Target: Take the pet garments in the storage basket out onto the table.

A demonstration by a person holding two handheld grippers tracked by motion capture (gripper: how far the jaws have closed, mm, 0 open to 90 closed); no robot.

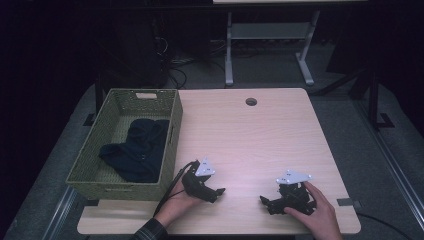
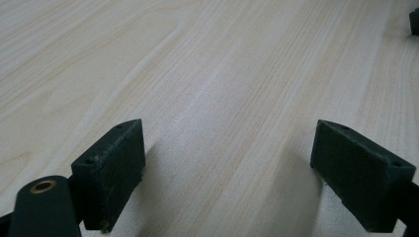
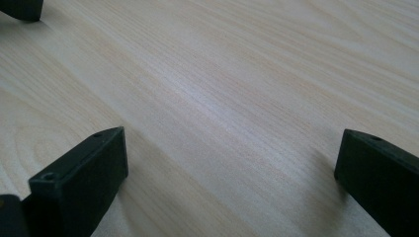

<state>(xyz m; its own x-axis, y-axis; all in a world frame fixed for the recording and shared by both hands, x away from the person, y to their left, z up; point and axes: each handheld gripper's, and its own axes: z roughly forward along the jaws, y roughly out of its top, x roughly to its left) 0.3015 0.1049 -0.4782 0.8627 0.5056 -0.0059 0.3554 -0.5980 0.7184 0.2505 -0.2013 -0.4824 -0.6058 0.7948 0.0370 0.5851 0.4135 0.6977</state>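
Resting both the left gripper (image 1: 216, 192) and right gripper (image 1: 266, 202) wide and empty near the table's (image 1: 260, 135) front edge, we should reach left for the dark cloth (image 1: 137, 150) (inside the basket (image 1: 172, 135) overhanging that edge).

High view overlooks table (image 1: 260, 130) from above; both gripper views skim bare tabletop close, facing inward.

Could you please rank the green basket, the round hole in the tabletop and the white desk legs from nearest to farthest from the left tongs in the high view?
1. green basket, just to the left tongs' left.
2. round hole, near the table's far edge.
3. white desk legs, on the floor beyond the table.
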